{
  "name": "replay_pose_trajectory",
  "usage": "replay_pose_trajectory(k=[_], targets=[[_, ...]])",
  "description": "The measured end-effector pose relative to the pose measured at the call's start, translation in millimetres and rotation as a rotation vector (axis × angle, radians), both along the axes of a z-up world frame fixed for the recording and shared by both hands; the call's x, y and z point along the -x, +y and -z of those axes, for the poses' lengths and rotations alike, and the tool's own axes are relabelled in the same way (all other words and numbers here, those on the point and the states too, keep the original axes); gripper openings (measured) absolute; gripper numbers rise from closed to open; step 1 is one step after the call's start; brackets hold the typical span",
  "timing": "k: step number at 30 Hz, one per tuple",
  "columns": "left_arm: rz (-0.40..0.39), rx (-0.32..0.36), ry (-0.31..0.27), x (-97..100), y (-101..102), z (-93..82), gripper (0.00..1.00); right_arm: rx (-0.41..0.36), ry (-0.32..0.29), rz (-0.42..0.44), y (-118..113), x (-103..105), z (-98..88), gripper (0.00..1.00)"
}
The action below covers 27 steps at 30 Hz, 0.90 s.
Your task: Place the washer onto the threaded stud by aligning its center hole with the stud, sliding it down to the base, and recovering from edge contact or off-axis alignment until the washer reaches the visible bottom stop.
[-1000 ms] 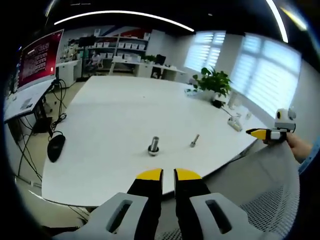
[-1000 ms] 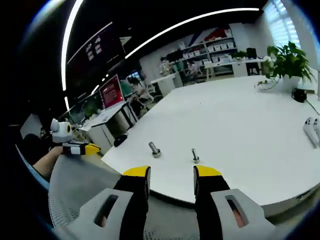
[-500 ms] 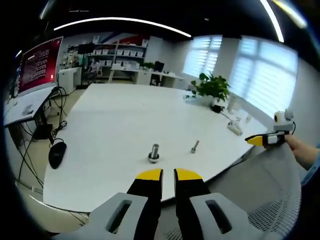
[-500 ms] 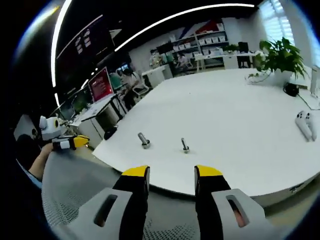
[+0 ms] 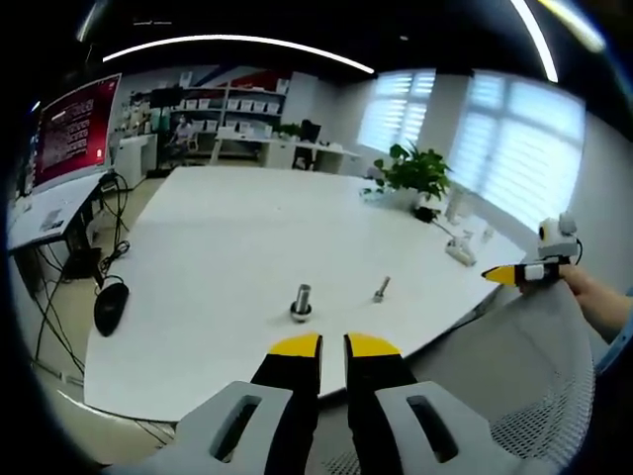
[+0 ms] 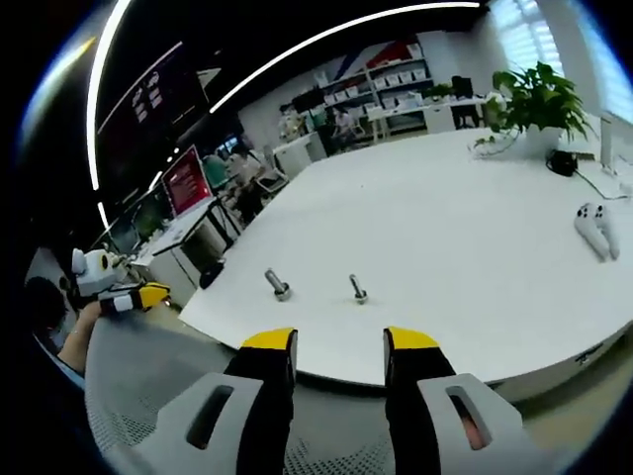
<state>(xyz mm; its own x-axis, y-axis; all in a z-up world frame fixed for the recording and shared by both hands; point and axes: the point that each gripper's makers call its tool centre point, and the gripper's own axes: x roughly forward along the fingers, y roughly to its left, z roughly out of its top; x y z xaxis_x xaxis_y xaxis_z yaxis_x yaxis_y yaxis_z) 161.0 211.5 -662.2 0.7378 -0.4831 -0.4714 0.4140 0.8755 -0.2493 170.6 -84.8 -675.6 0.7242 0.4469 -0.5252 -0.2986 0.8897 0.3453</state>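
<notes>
On the white table [image 5: 227, 237] a short upright threaded stud [image 5: 301, 301] stands on a wide metal base near the front edge. To its right is a thinner bolt [image 5: 381, 289]. I cannot make out a separate washer. My left gripper [image 5: 333, 346] hovers off the table's edge, its yellow-tipped jaws nearly together with nothing between them. In the right gripper view the stud [image 6: 277, 286] and the bolt [image 6: 356, 289] sit beyond my right gripper [image 6: 339, 341], which is open and empty. Each gripper also shows in the other's view: the right gripper [image 5: 524, 271], the left gripper [image 6: 129, 295].
A black mouse [image 5: 111, 307] lies at the table's left edge near cables, with a red-screen monitor [image 5: 74, 124] behind. A potted plant [image 5: 415, 168] and a white game controller [image 6: 593, 226] sit further back. A grey mesh chair back [image 5: 514, 386] is under both grippers.
Both views have shifted a little with the hands; in the right gripper view the stud and bolt sit further left and smaller. Nothing on the table moved, and both grippers' jaws stayed as they were.
</notes>
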Motion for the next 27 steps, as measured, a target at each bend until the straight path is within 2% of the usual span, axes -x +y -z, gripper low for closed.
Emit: replay_pose_trajectory(k=[13,27], targets=[[0.004,0.001,-0.023,-2.4,-1.4,-3.4,0.06,-0.005,0.007,0.02,-3.1,-0.7,0.6,0.37],[0.004,0.0,-0.033,-2.8,-1.2,-4.5,0.06,0.003,0.052,0.048,-6.1,1.5,6.6,0.35]])
